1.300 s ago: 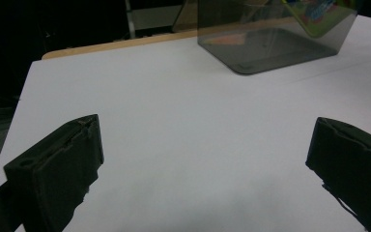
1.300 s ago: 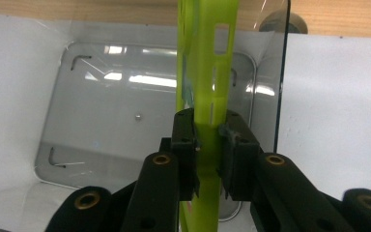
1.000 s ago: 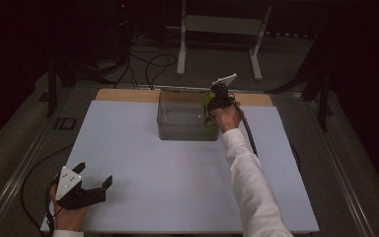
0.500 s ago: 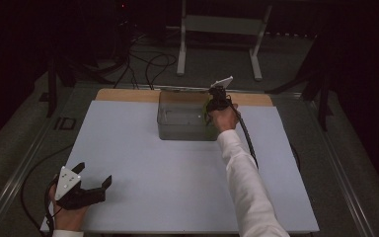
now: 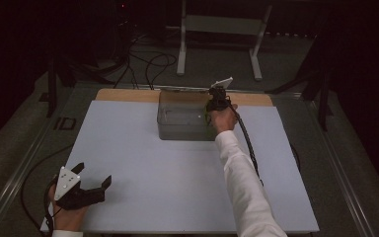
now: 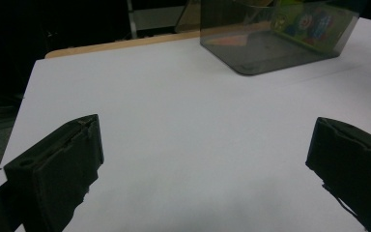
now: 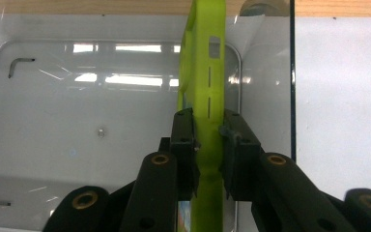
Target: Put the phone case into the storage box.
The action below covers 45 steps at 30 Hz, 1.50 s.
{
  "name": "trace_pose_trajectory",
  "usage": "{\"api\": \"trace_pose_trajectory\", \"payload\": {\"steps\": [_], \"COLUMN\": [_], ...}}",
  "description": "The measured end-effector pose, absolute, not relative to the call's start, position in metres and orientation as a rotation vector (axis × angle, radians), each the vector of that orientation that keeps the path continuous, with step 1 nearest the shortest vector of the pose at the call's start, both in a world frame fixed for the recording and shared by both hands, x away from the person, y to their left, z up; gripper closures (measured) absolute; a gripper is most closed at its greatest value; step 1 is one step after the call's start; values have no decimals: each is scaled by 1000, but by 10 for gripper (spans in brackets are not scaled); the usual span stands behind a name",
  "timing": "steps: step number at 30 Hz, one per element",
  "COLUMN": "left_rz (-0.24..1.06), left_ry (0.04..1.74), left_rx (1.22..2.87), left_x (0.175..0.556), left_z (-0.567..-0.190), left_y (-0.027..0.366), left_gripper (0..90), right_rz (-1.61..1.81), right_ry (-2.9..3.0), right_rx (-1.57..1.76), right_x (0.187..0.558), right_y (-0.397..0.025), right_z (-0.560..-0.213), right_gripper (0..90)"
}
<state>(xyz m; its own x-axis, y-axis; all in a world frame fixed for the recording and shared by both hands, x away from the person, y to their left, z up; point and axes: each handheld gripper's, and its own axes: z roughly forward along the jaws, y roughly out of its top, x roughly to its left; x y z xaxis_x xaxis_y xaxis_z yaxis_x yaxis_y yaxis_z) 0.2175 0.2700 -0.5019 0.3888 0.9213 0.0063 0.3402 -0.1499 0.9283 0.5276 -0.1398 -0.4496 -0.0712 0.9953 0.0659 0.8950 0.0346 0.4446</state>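
A clear plastic box [image 5: 182,121] stands at the back middle of the white board [image 5: 143,163]. My right gripper [image 5: 216,100] hovers over the box's right end, shut on a lime-green phone case [image 7: 206,72]. The right gripper view [image 7: 207,135] shows the case edge-on and upright between the jaws, above the box's bare floor [image 7: 77,121]. Through the box wall [image 6: 270,43] in the left gripper view, the case's colourful printed face [image 6: 314,21] shows. My left gripper [image 5: 94,175] rests at the front left, open and holding nothing [image 6: 205,140].
A wooden strip [image 5: 128,95] runs along the board's far edge behind the box. Cables [image 5: 148,64] and a white stand [image 5: 217,29] lie on the dark floor beyond. A black cable [image 5: 246,143] trails from the right gripper along the sleeve.
The right gripper with the green case has shifted very slightly left over the box. The left gripper has stayed where it was.
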Motion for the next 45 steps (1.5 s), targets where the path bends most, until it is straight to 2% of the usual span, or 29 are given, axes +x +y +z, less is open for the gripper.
{"api": "trace_pose_trajectory", "payload": {"steps": [31, 45], "left_rz": [762, 764], "left_ry": [1114, 1113], "left_rx": [1699, 1704], "left_x": [217, 217], "left_z": [-502, -502], "left_y": [269, 269], "left_gripper": [0, 0], "right_rz": [499, 482], "right_ry": [2041, 2063], "right_rx": [1888, 1683], "right_x": [525, 513], "right_y": [-135, -131], "right_z": [-450, -436], "right_gripper": [754, 686]}}
